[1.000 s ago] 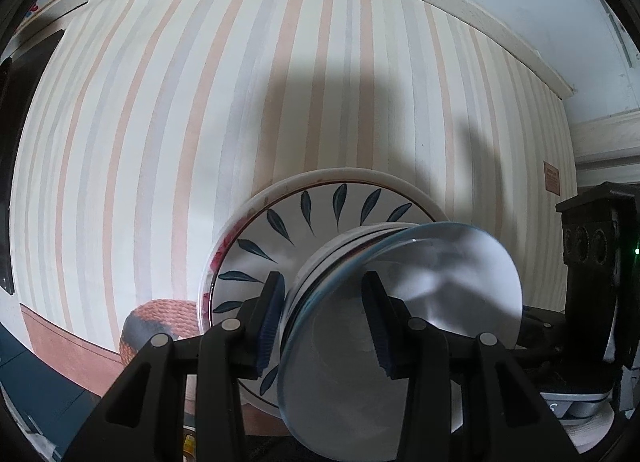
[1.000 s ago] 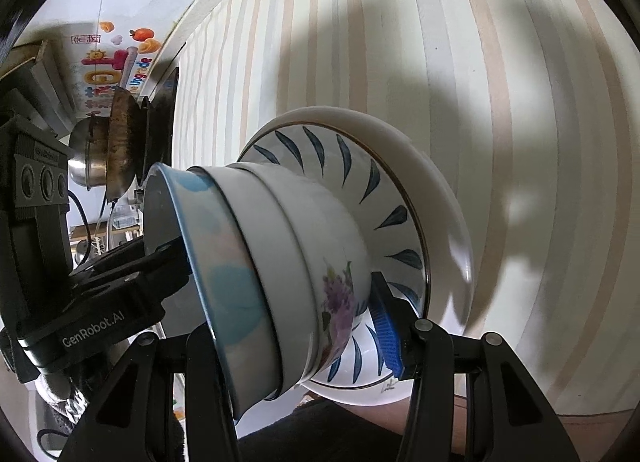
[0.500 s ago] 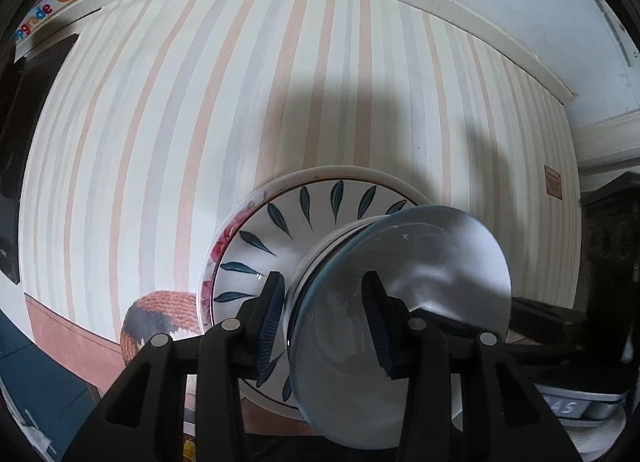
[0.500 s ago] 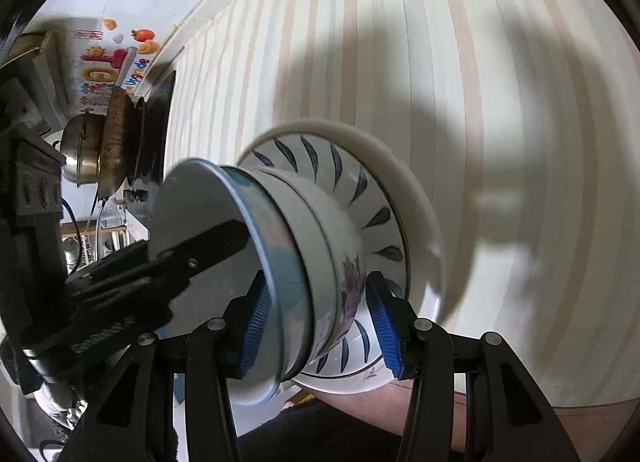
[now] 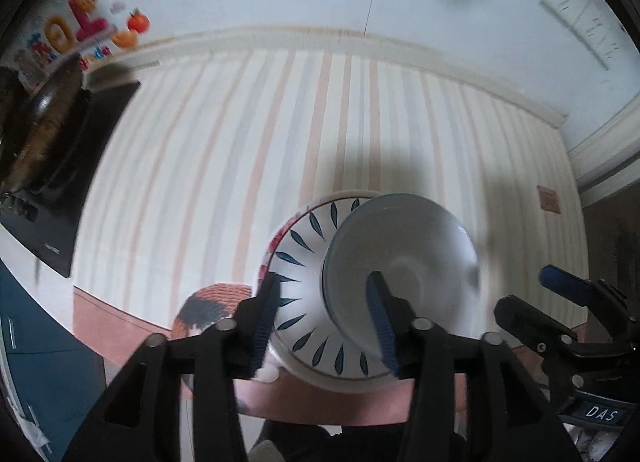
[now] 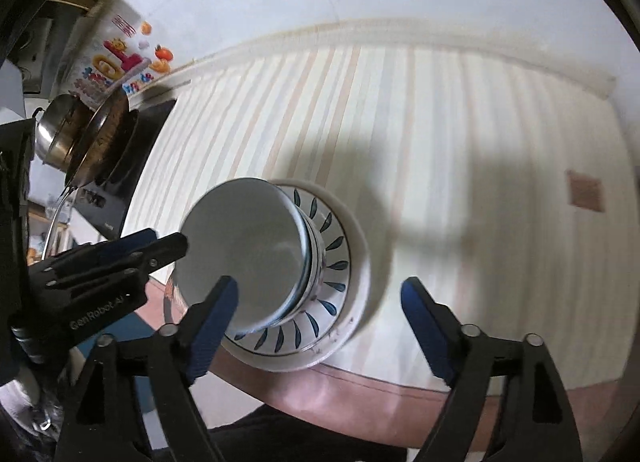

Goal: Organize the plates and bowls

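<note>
A stack of bowls with a pale blue bowl on top sits on a white plate with blue leaf marks, on the striped tablecloth. My left gripper is open, its fingers standing around the near edge of the plate and stack without gripping. In the right wrist view the same bowl stack rests on the leaf plate. My right gripper is wide open and empty, just in front of the plate. The left gripper's fingers show at the left, beside the stack.
The striped tablecloth covers the table, with a brown border along its near edge. A woven orange and black mat lies left of the plate. A black cooktop with a pan and a steel pot stands at the far left. The right gripper's fingers show at the right.
Both grippers have opened and let go of the dishes. They have drawn back and tilted up, so the stack now sits on the table, farther away.
</note>
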`<act>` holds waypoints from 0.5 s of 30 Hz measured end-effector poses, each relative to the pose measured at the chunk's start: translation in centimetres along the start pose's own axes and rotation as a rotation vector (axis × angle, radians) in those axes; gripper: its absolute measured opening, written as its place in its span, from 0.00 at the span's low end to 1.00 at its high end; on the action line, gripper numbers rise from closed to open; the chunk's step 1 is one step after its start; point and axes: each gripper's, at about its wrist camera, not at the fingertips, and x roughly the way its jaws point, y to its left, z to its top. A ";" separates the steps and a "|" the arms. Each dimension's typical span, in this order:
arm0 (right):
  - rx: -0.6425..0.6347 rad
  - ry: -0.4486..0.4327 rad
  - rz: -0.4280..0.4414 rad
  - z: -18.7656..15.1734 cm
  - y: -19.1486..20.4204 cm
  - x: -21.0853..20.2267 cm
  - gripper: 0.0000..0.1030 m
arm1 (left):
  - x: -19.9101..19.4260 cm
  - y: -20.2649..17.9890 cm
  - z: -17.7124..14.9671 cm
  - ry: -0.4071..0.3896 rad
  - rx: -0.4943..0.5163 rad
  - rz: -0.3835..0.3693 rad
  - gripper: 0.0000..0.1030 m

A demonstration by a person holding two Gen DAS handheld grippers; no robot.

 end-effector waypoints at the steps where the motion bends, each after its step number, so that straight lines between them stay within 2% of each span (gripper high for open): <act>1: -0.002 -0.029 -0.025 -0.7 0.5 -1.4 0.86 | -1.2 0.2 -0.5 -0.029 0.009 0.002 0.51; 3: -0.002 -0.073 -0.067 -1.7 1.4 -3.4 0.87 | -3.3 0.4 -1.6 -0.075 0.034 0.016 0.71; 5: 0.005 -0.119 -0.109 -3.1 2.8 -5.4 0.87 | -4.9 0.4 -2.6 -0.112 0.055 0.016 0.80; 6: 0.010 -0.138 -0.120 -3.8 3.3 -6.4 0.87 | -5.9 0.5 -3.3 -0.130 0.067 0.017 0.83; 11: 0.046 -0.227 -0.146 -7.7 6.3 -10.9 0.88 | -10.3 2.0 -6.6 -0.199 0.098 0.015 0.84; 15: 0.056 -0.300 -0.175 -11.4 9.1 -14.2 0.89 | -14.0 3.6 -9.5 -0.272 0.101 0.009 0.94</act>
